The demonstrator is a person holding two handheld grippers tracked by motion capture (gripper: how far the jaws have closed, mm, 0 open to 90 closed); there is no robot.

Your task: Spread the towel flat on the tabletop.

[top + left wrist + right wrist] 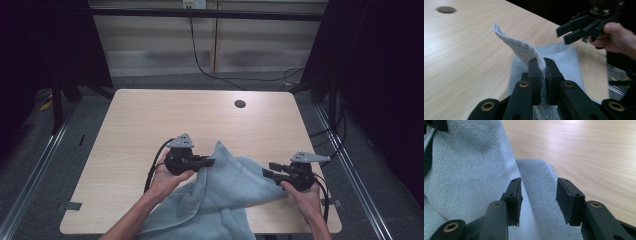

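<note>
Towel corner in L gripper jaws

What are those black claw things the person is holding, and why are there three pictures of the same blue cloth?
Each black claw is a hand-held gripper: a tool with two jaws that pinch, like big tweezers. A person holds one in each hand at a wooden table.

The high view comes from a camera above the table, looking down. The other two come from small cameras riding on the tools, looking along their jaws.

On the table lies a light blue towel, partly hanging over the near edge.

The left hand-held gripper has pinched the towel's edge and holds it raised, so a corner sticks up. The right hand-held gripper has its jaws apart around the towel's other edge, not pinching it.
</note>
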